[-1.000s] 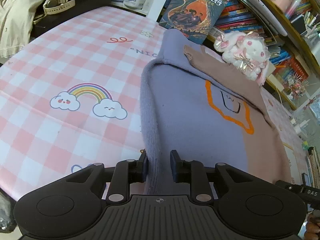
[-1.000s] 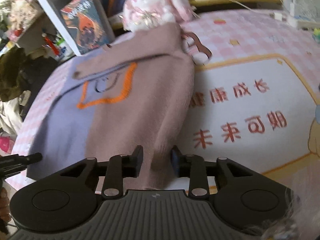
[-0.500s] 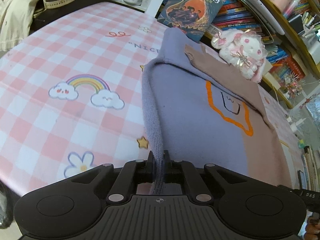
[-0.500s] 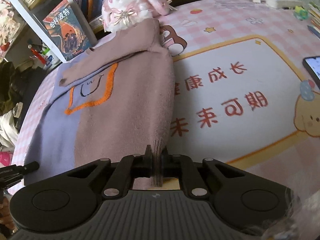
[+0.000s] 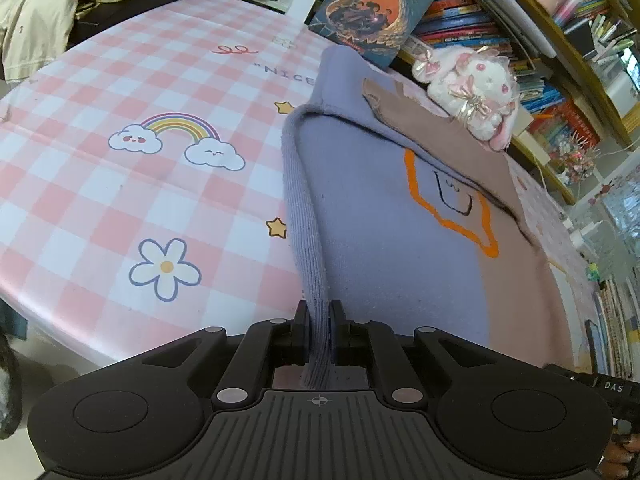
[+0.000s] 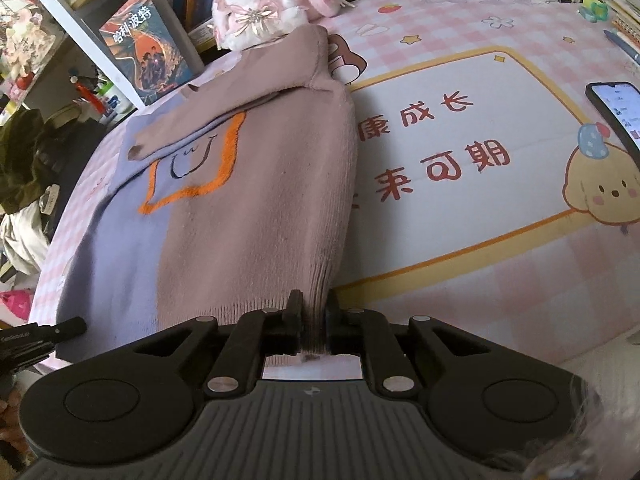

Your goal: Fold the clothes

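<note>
Left wrist, lilac-and-mauve sweater (image 5: 400,248), orange outline

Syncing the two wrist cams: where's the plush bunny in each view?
Left wrist: plush bunny upper right, by the bookshelf, past the sweater's far end.
Right wrist: plush bunny top centre-left, just beyond the sweater's far end.
Shared landmark: the orange outline on the sweater, also in the right view.
</note>
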A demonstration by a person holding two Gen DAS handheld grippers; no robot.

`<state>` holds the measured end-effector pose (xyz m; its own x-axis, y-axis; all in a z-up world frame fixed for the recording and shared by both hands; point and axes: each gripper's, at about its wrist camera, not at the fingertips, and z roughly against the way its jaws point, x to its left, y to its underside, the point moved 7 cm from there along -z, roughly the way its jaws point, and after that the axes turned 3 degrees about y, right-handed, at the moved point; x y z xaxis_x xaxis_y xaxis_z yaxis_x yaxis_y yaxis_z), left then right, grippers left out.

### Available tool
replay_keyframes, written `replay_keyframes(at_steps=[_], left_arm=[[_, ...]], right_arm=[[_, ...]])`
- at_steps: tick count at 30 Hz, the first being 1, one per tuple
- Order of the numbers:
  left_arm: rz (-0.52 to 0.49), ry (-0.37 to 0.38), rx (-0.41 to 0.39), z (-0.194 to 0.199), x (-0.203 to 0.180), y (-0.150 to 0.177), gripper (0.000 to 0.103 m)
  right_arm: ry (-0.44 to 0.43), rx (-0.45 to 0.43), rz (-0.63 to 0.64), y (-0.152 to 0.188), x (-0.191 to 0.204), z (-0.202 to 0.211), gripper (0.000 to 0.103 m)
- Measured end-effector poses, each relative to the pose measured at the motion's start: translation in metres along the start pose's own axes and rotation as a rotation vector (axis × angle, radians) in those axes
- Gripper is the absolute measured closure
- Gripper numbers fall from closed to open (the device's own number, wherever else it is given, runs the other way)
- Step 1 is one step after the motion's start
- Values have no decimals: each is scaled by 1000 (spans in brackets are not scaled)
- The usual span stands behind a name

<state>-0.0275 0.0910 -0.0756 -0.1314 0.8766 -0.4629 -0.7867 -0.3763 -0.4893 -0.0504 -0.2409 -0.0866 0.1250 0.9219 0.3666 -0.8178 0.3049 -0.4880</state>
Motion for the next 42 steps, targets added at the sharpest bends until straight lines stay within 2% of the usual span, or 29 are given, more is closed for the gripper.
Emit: replay_keyframes(at_steps=[2,10,21,26,30,34,39,42], left_arm=[[18,10,-4,1,2,2,98],[101,38,-8,21,3,21,99],[139,55,12,52,-7,67,99],[171,77,-1,60,-11,75,99],[241,234,-80,73,-21,58,99],[309,378,-215,86,-28,23,99],[419,486,-331,78,-28,-23,99],[441,517,-343,62,-31,-50,99]], right_arm=[[-4,4,8,0,-1,0,96],[-45,34,-5,9,-9,15,97],[-107,98,-15,48,-31,51,97],[-121,125,-17,59,-41,58,97],[-175,107,-43,52,-42,66,97],[-331,13,-152,22,-39,83,98],[-500,-153,-341,-31,-45,99,98],[-536,-208,-393,-64,-41,92,98]])
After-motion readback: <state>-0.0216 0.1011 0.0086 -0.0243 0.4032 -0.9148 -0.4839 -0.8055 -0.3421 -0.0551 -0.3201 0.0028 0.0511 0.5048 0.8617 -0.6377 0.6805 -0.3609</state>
